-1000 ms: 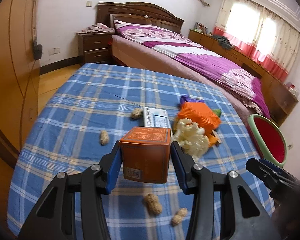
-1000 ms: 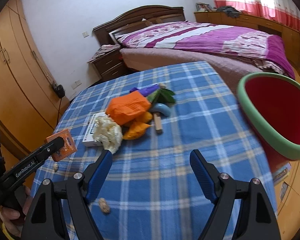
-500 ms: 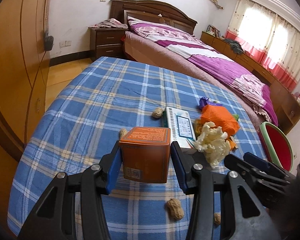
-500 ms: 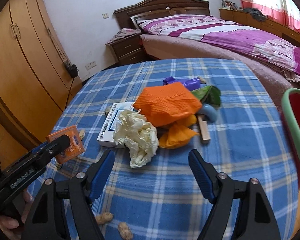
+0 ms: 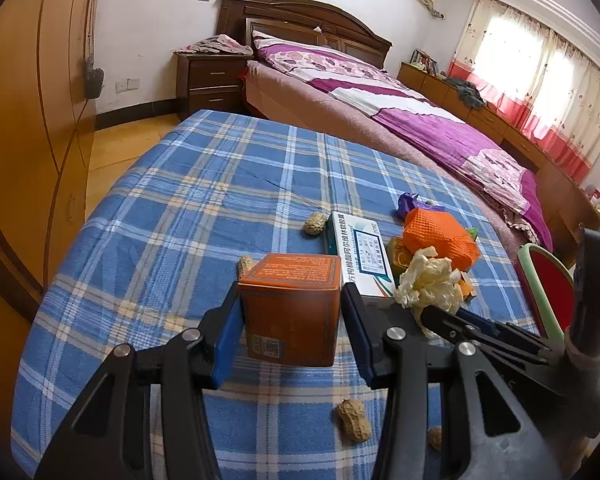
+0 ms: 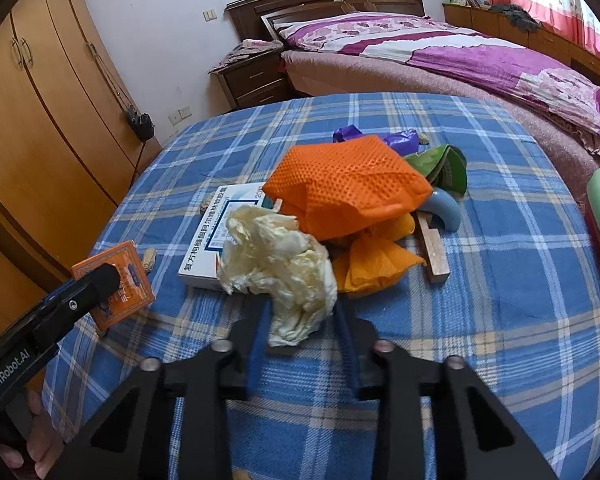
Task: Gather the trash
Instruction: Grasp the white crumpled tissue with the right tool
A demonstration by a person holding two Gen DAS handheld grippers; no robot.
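Note:
My left gripper (image 5: 292, 320) is shut on an orange carton (image 5: 290, 304), held just above the blue checked tablecloth (image 5: 180, 220); the right wrist view shows the same carton (image 6: 134, 276) at the left. My right gripper (image 6: 300, 320) is closing, and its blue pads press the near end of a crumpled cream wad (image 6: 280, 264). In the left wrist view that wad (image 5: 428, 280) sits just beyond the right gripper's tips (image 5: 440, 316). Behind the wad lie a white medicine box (image 6: 208, 248), orange mesh (image 6: 348, 184) and orange paper (image 6: 372, 264).
A red bin with a green rim (image 5: 540, 280) stands off the table's right edge. Peanut shells (image 5: 354, 420) lie scattered on the cloth. A wooden block (image 6: 432, 252), a green wrapper (image 6: 444, 164) and a purple wrapper (image 6: 396, 138) sit by the pile. A bed (image 5: 420, 120) stands behind, a wardrobe (image 5: 28, 120) on the left.
My right gripper moved forward and down to the cream wad and its jaws closed in on it. The left gripper kept still with the orange carton.

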